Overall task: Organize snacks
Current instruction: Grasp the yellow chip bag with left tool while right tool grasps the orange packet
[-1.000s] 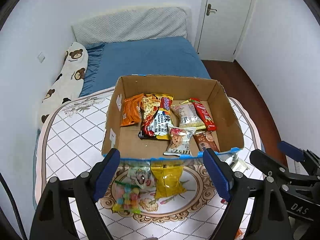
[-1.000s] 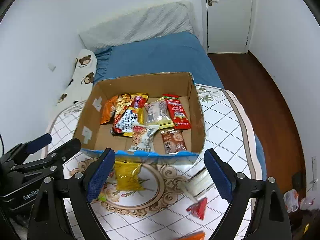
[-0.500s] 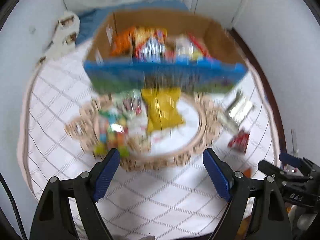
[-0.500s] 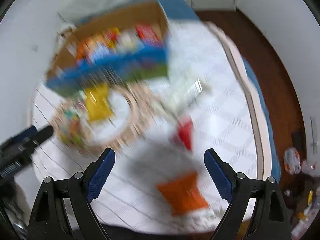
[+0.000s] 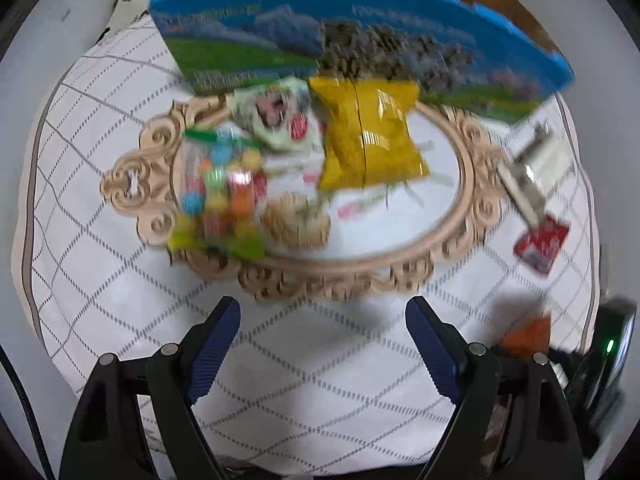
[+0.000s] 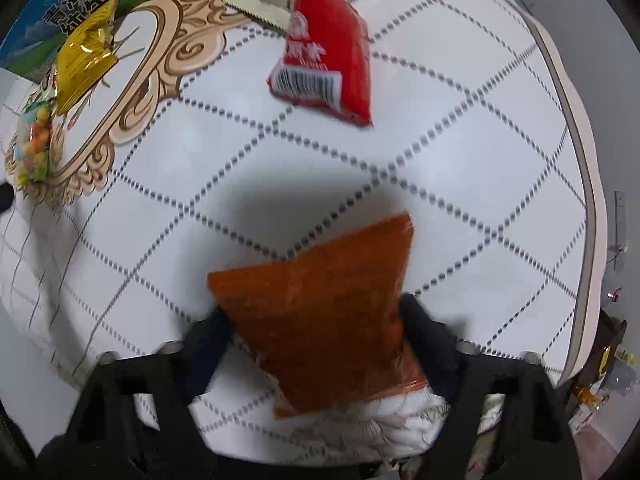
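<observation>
Two grippers, but only the right gripper (image 6: 314,316) is doing anything: its fingers sit spread on either side of the orange snack packet (image 6: 320,312), low centre of the right wrist view, on the white quilted tablecloth (image 6: 460,168). Looks like they're flanking it rather than squeezing yet, though it's blurry down there so I wouldn't swear to contact. That packet looks like a light, soft, crinkly pouch, probably slick film. I'd pinch it across the flat middle, gently, since a hard squeeze could crush what's inside, and a corner grab would likely let it droop or slide out.

Left gripper (image 5: 322,344) hangs with its fingers wide apart and nothing between them, bottom of its frame.

Other loose stuff: red packet (image 6: 324,52) upper centre, yellow packet (image 5: 370,136) and a bag of colourful candies (image 5: 218,192) mid frame, all in front of the blue-fronted cardboard box (image 5: 352,36) at the top edge, where I guess everything goes.
</observation>
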The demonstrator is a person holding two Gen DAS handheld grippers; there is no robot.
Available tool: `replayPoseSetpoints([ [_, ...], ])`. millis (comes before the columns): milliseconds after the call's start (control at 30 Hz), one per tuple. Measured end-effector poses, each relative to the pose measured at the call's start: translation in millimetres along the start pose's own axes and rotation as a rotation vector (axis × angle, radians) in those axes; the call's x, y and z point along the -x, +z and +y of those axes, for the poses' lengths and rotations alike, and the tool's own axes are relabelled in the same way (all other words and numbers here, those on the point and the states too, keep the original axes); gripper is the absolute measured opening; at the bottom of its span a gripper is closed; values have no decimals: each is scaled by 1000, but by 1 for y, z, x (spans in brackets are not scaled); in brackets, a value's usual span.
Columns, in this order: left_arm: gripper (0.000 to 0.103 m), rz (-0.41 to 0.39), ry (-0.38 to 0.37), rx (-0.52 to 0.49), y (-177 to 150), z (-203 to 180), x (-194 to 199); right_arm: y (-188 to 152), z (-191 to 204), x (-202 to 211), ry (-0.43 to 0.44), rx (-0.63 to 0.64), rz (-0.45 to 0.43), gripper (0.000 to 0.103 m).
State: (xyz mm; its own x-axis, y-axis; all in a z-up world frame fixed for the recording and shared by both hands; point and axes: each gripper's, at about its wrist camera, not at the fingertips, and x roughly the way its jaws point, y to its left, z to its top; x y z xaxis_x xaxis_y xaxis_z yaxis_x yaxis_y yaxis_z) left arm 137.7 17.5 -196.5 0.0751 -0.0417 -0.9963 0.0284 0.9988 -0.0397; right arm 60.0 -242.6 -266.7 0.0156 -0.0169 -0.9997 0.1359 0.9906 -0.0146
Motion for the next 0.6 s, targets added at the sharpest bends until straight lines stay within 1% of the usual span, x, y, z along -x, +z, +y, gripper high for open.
replayPoseSetpoints([
  [67,85,13,-16,35,18,0,-4,9,1,5,24,-13,-36,66],
  [100,85,29,-50,63,30,0,-8,14,1,7,34,-20,-47,65],
  [200,85,38,-101,117,63,-4,-17,32,3,14,65,-33,-75,64],
  [300,85,37,-93,122,88,-12,-30,47,5,19,83,-37,-92,63],
  [433,84,55,-69,106,109,-24,-52,59,5,21,109,-46,-86,63],
  [467,82,52,-65,100,111,-26,-55,63,5,21,112,-47,-82,63],
  [500,65,44,-58,85,111,-29,-59,65,6,21,114,-48,-79,63],
  [533,56,38,-41,67,110,-32,-61,66,7,21,116,-47,-74,63],
  [600,54,24,-31,39,102,-35,-63,66,10,20,118,-42,-68,63],
])
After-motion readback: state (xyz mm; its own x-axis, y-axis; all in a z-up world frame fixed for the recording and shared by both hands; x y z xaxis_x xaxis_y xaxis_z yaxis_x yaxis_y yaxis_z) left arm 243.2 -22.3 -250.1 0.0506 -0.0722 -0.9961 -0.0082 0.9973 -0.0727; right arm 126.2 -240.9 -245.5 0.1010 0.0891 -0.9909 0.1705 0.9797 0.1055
